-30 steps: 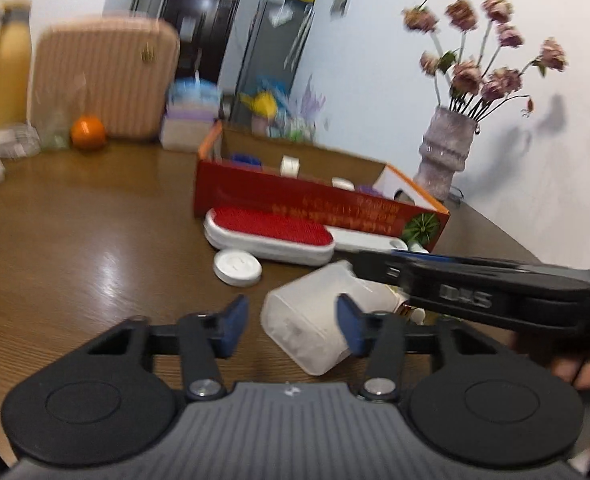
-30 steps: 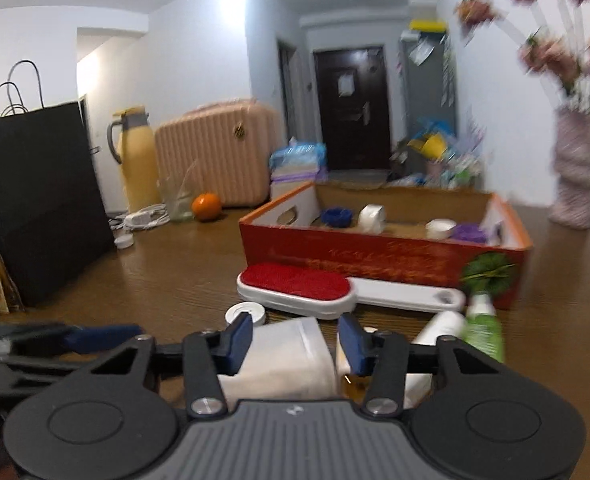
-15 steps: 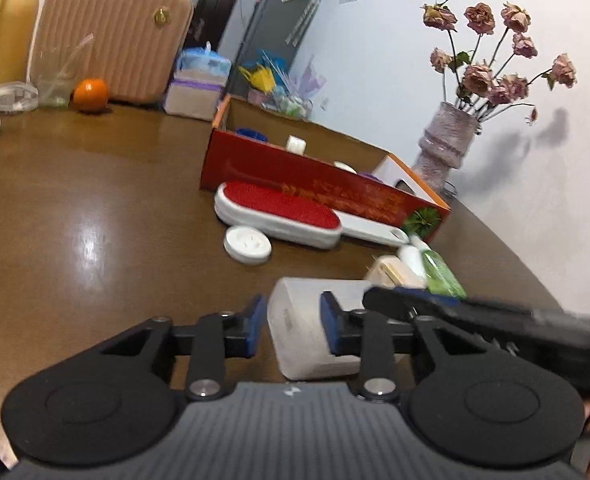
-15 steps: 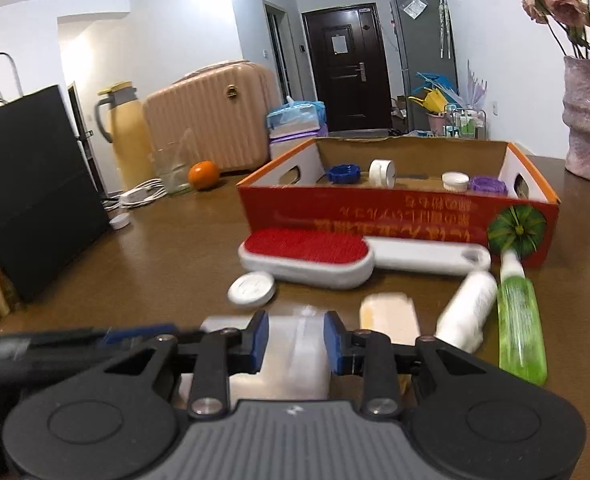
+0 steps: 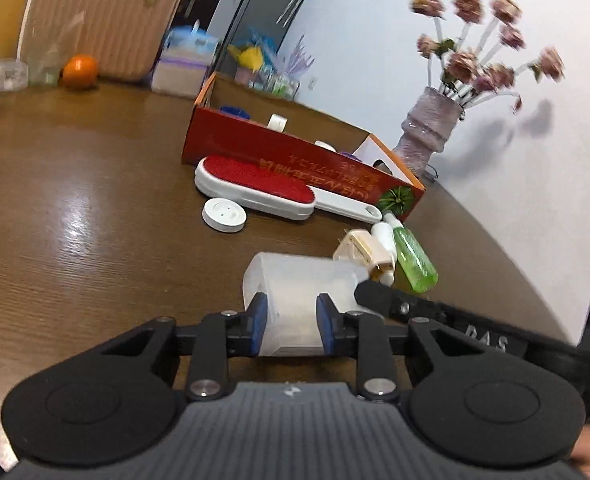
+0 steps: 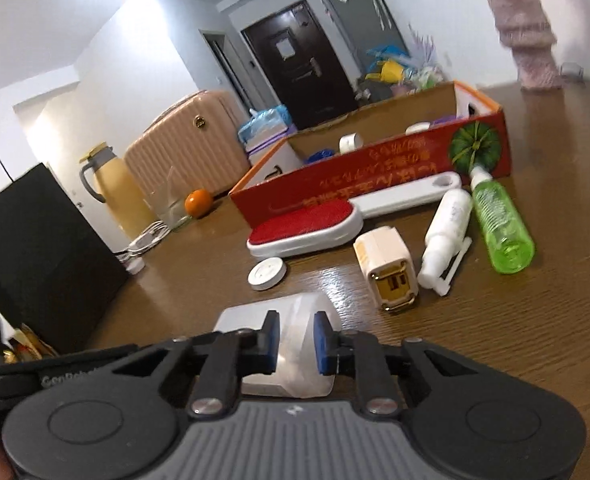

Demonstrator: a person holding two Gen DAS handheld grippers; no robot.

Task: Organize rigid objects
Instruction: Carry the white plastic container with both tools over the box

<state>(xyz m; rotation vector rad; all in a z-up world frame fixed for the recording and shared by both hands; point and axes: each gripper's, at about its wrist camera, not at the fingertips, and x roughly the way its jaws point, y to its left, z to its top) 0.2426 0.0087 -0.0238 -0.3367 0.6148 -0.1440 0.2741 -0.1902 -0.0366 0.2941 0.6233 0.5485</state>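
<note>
Now both hand-held grippers clamp the translucent plastic container (image 5: pixel 301 280): left hand-held gripper (image 5: pixel 291 320) & right hand-held gripper (image 6: pixel 295 338), open w/ pads apart 1 s ago, have narrowed onto it. Container sits near worktop's front edge; likely ready for lift toward red box (image 6: pixel 375 160).

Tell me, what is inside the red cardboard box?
Inside the red cardboard box: a white tape roll, a blue item and a white cap. Its front wall hides the rest.

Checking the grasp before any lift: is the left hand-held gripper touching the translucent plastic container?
Touching. In the left wrist view, the left hand-held gripper has both blue pads pressed flat against the translucent plastic container, with no gap on either side.
</note>
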